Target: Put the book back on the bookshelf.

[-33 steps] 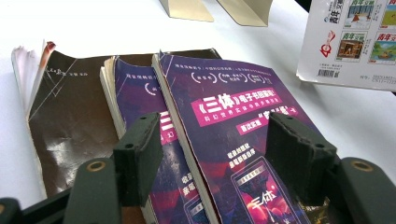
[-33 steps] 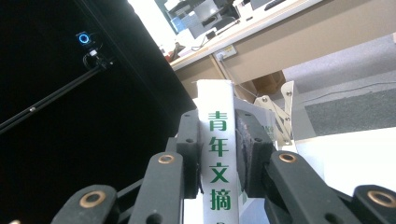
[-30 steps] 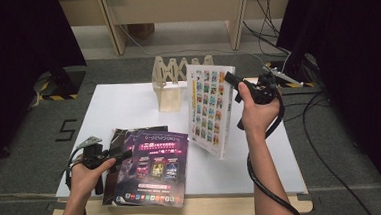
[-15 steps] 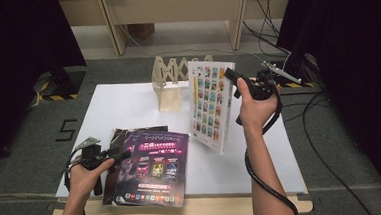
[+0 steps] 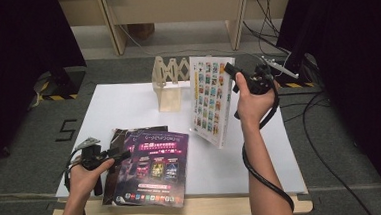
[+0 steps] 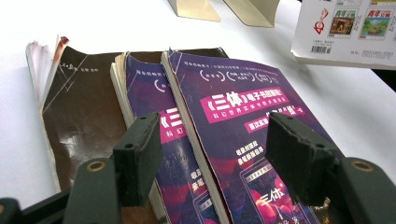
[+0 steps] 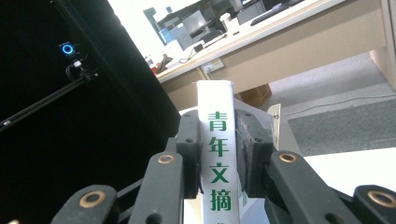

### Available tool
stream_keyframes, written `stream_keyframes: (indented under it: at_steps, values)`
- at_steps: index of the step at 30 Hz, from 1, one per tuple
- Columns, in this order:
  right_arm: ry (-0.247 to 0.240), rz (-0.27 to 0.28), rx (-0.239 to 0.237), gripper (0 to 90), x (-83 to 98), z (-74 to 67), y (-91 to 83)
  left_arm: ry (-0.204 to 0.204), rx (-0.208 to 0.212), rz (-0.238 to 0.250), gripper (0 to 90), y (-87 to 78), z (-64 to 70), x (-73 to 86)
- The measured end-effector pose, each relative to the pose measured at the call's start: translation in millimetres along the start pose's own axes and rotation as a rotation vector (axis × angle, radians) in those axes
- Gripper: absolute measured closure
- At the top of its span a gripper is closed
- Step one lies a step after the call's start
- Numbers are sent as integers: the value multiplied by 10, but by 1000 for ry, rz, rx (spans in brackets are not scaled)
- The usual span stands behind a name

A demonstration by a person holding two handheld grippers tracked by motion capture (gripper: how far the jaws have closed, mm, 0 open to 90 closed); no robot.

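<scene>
My right gripper (image 5: 231, 71) (image 7: 218, 126) is shut on the spine of a white book (image 5: 210, 98) (image 7: 217, 154) with green characters, holding it upright over the table's middle right. Its cover shows rows of small colourful pictures. At the front left lie three overlapping books: a purple one (image 5: 157, 169) (image 6: 243, 107) on top, a second purple one (image 6: 144, 93) under it and a dark brown one (image 6: 79, 107) at the bottom. My left gripper (image 5: 118, 154) (image 6: 215, 135) stands open just over their near left edge, with nothing pressed between its jaws.
A wooden accordion book rack (image 5: 169, 81) stands at the back of the white table (image 5: 128, 106), just left of the held book. Cables run across the floor at the right, and a desk stands beyond the table.
The right gripper has lifted the white book slightly and set it more upright. The left gripper and the three lying books have not moved.
</scene>
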State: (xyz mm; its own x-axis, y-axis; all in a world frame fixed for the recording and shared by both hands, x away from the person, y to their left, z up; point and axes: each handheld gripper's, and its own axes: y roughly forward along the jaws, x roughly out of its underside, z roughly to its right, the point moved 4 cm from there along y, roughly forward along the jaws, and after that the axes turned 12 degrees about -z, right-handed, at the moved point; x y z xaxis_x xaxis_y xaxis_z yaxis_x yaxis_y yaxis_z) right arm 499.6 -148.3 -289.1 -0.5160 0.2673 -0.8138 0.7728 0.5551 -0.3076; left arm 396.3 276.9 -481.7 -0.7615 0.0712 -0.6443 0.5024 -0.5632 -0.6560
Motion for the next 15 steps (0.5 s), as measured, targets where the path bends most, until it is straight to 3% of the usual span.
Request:
stream_keyframes:
  at_steps: [15]
  values:
    - [28, 14, 18, 742, -106, 75, 123, 1, -2, -3, 352, 13, -6, 8]
